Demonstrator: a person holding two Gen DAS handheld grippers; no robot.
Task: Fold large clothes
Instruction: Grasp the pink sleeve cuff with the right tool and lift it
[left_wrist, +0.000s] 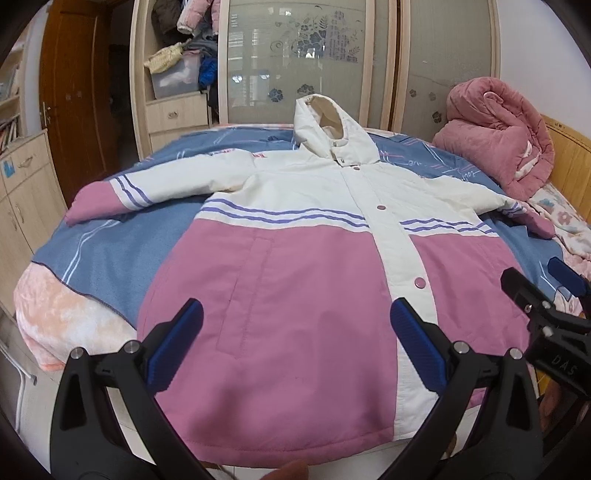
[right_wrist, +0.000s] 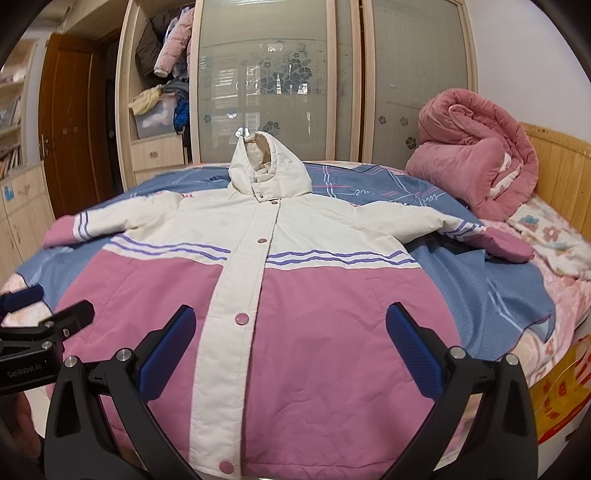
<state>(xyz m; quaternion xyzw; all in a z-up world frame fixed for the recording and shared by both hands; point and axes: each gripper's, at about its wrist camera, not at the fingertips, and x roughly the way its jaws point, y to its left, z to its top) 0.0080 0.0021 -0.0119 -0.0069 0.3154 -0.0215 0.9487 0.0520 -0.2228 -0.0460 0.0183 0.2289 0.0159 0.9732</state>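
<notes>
**Jacket laid flat, both grippers poised at the hem**

Starting from the left: the padded pink-and-cream hooded jacket (left_wrist: 295, 266) lies front-up and snapped shut on the blue patterned blanket (left_wrist: 85, 251) covering the bed, its left sleeve (left_wrist: 122, 192) stretched out toward the wooden cupboards. The left gripper (left_wrist: 295, 343) hangs over the pink lower panel near the hem, jaws spread wide, holding nothing. Next to it, the right gripper (right_wrist: 291, 347) hovers over the cream snap placket (right_wrist: 240, 295) and the other pink panel, equally wide and empty. Further right, the second sleeve (right_wrist: 480, 236) reaches toward a rolled pink quilt (right_wrist: 476, 155) by the headboard.

No fold looks started yet. The risk, to my eye, lies in the puffy, slippery shell: a shallow pinch could catch only the top layer, so the front lifts while the back stays put. The hem overhangs the bed's edge too, so a careless tug might drag the whole jacket floorward.
</notes>
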